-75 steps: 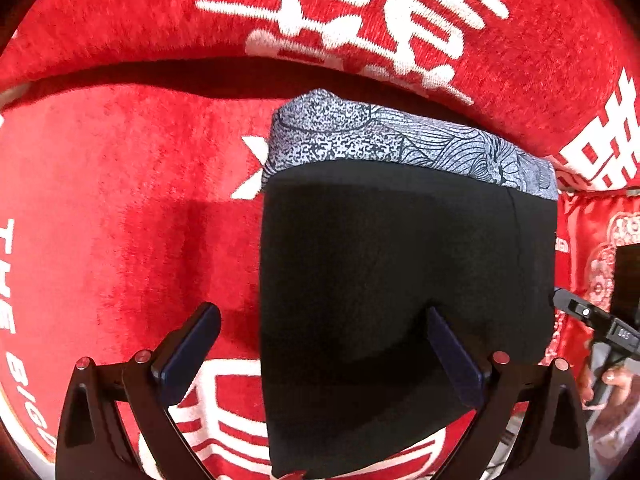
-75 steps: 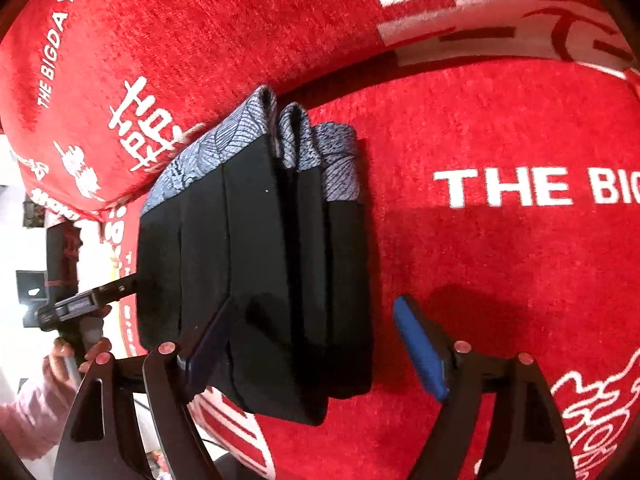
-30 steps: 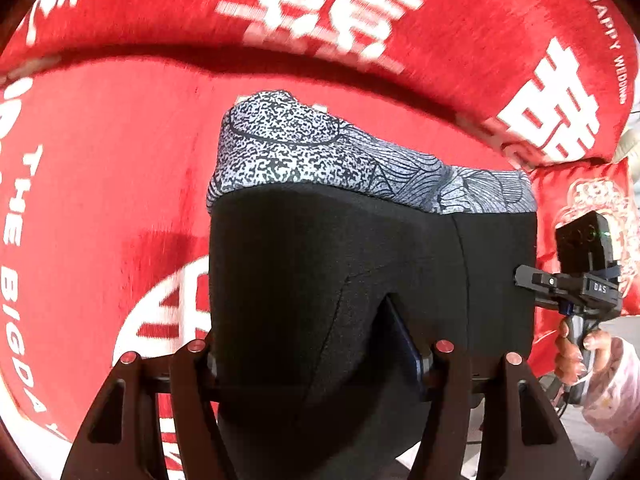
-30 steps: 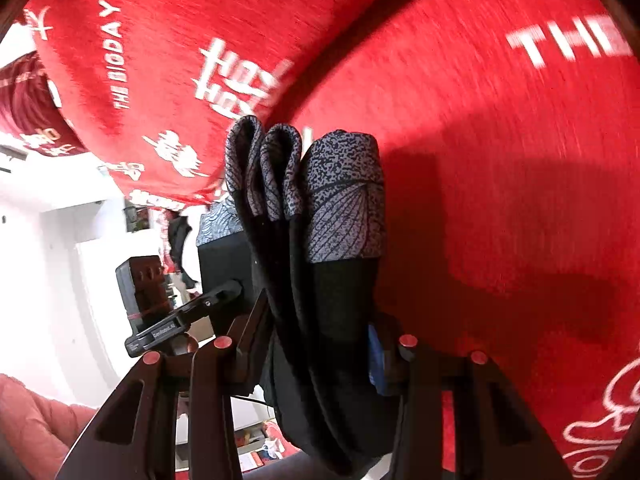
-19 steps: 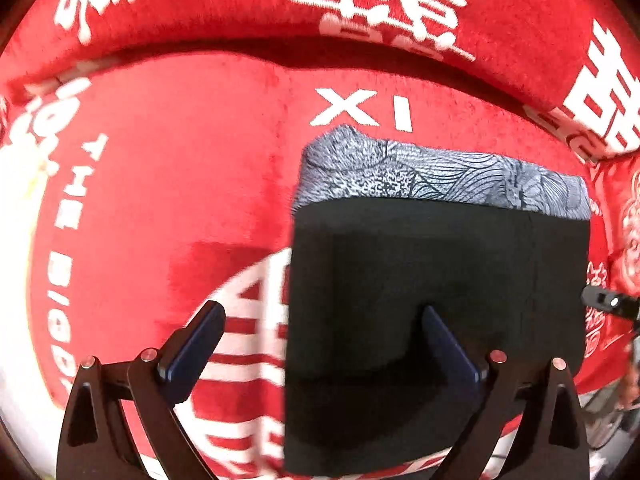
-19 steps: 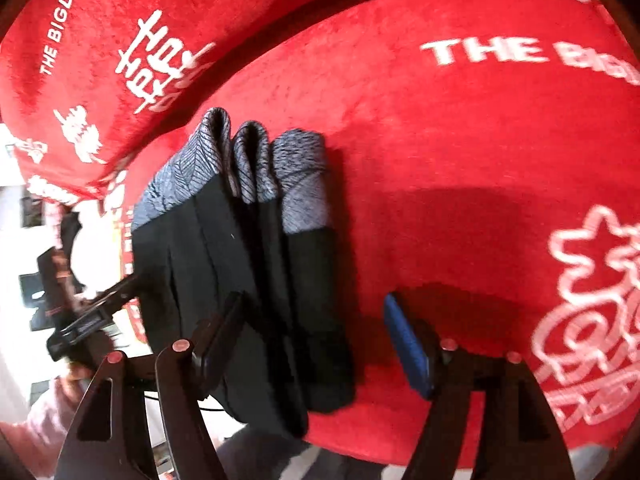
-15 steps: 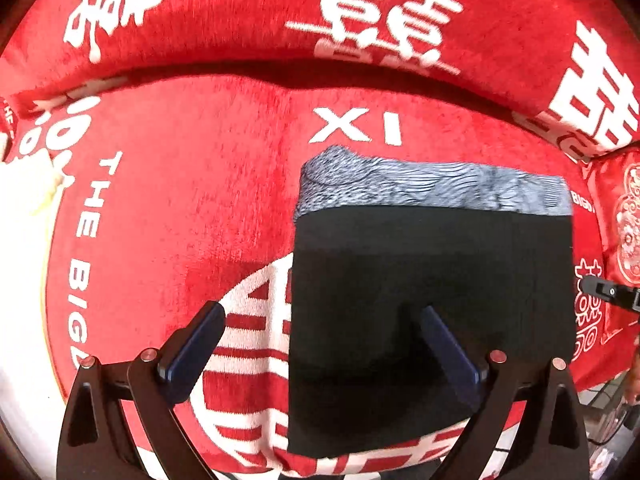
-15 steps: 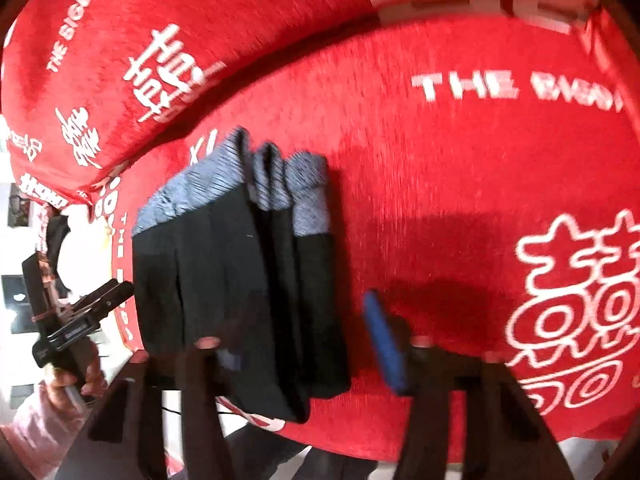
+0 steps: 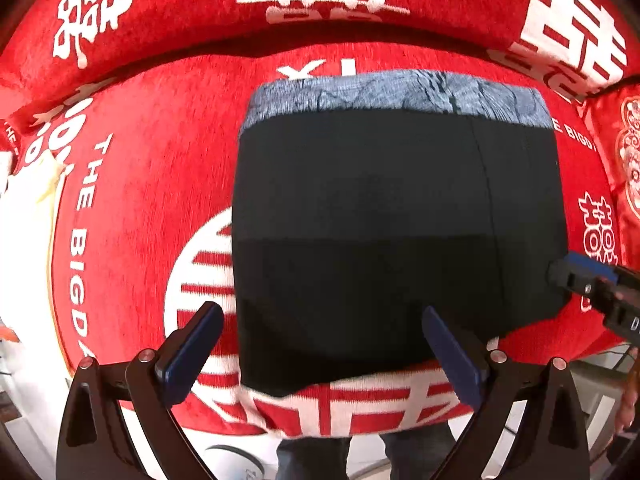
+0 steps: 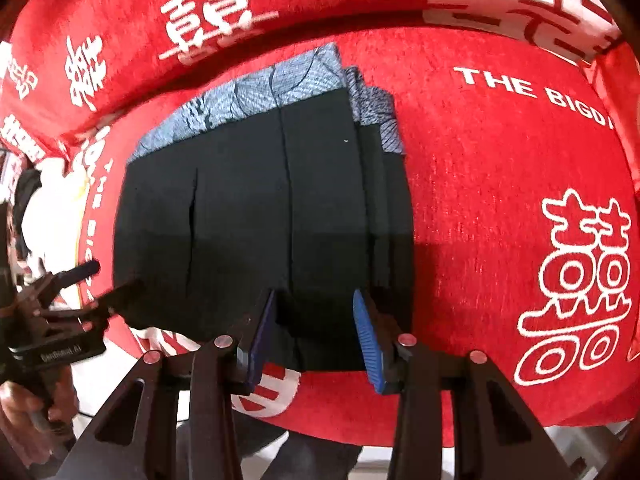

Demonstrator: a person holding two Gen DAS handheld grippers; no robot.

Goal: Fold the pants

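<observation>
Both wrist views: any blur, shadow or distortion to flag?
Left wrist: strong fisheye bulge, waistband smeared, shadow across the lower half of the pants. Right wrist: same bulge, sharper; the shadow continues onto the red cushion.

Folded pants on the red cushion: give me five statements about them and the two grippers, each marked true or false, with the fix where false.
1. The folded pants lie flat on the red cushion. True.
2. The patterned grey waistband is at the edge nearest the cameras. False: it is at the far edge, towards the backrest.
3. The left gripper is clamped on the pants. False: its jaws stand wide apart, above the cloth.
4. The right gripper hovers over the near right corner of the pants, pinching nothing; its jaws are closing. True.
5. The cushion is plain, without print. False: it carries white characters and lettering.
</observation>
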